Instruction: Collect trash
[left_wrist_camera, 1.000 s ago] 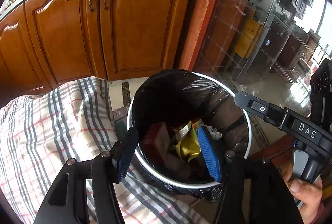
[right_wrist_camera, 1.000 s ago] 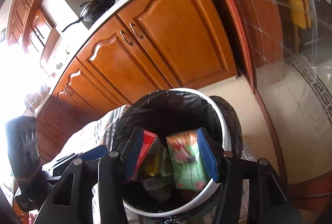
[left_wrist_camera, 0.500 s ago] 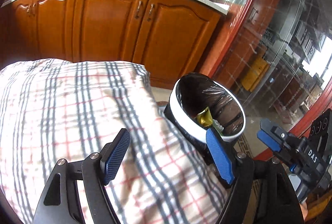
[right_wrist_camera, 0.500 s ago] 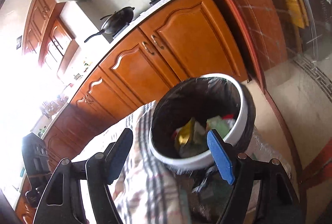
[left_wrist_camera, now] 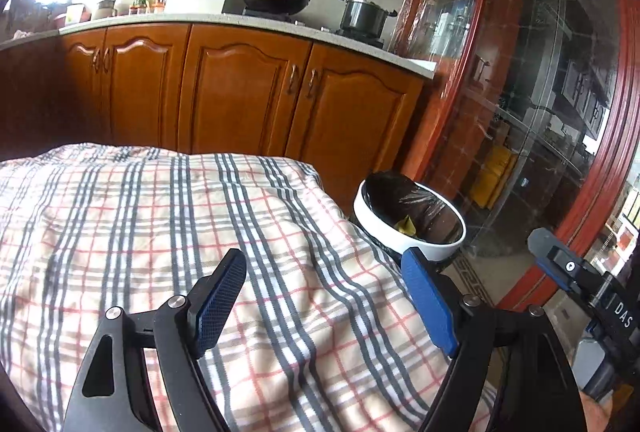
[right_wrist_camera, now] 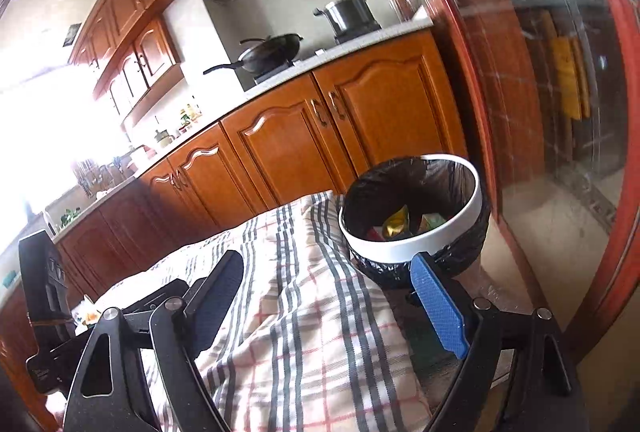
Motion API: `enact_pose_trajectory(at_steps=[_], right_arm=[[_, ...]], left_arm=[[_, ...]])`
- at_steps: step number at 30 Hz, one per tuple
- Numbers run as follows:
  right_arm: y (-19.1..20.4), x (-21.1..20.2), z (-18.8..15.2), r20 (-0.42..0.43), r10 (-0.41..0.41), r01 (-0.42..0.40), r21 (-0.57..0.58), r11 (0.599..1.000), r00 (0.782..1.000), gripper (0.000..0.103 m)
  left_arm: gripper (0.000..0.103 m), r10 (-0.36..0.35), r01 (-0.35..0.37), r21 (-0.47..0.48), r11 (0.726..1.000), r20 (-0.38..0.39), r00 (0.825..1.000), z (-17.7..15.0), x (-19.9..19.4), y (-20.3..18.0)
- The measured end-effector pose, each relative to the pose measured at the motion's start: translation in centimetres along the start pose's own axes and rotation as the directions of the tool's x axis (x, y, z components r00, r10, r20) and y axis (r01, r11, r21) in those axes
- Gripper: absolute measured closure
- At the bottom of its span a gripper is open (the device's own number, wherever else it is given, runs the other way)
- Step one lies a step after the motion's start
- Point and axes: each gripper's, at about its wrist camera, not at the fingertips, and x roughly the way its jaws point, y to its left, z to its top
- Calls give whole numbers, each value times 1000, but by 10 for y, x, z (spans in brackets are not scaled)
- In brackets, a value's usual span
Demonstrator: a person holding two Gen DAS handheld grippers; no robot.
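Drop step looks finished. Left tool (left_wrist_camera: 322,302) spread wide, nothing between its blue pads; jaws just been opening. Right tool (right_wrist_camera: 328,302) likewise spread and empty, jaws just been opening too. Both hanging over the plaid tablecloth (left_wrist_camera: 160,232), short of the trash bin (right_wrist_camera: 412,232). Bin standing just past the cloth's far corner, in front of the wooden cabinets (left_wrist_camera: 248,91), black liner folded over its white rim. Trash wrappers (right_wrist_camera: 400,226), yellow and green, lying inside the bin. Next move, probably: search the table for more litter, then close on a piece; none visible on the cloth from here.
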Motion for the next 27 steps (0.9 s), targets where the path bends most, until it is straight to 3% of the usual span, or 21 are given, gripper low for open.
enact_pose_trajectory(at_steps=[2, 5, 7, 15, 27], right_arm=[[11, -16, 1, 77, -31, 35, -50, 998, 997, 2], [24, -33, -10, 196, -80, 103, -110, 989, 977, 0], [29, -32, -21, 219, -108, 141, -142, 980, 970, 0], [32, -26, -53, 194, -124, 159, -178, 971, 973, 0], [29, -21, -68, 163, -124, 152, -172, 973, 979, 0]], left_arm=[[1, 39, -40, 21, 999, 58, 998, -7, -17, -2], [1, 95, -100, 30, 995, 130, 987, -26, -40, -2], [1, 123, -130, 38, 991, 151, 981, -38, -49, -2], [1, 182, -197, 93, 976, 152, 972, -64, -55, -10], [1, 212, -232, 130, 964, 151, 966, -69, -35, -17]])
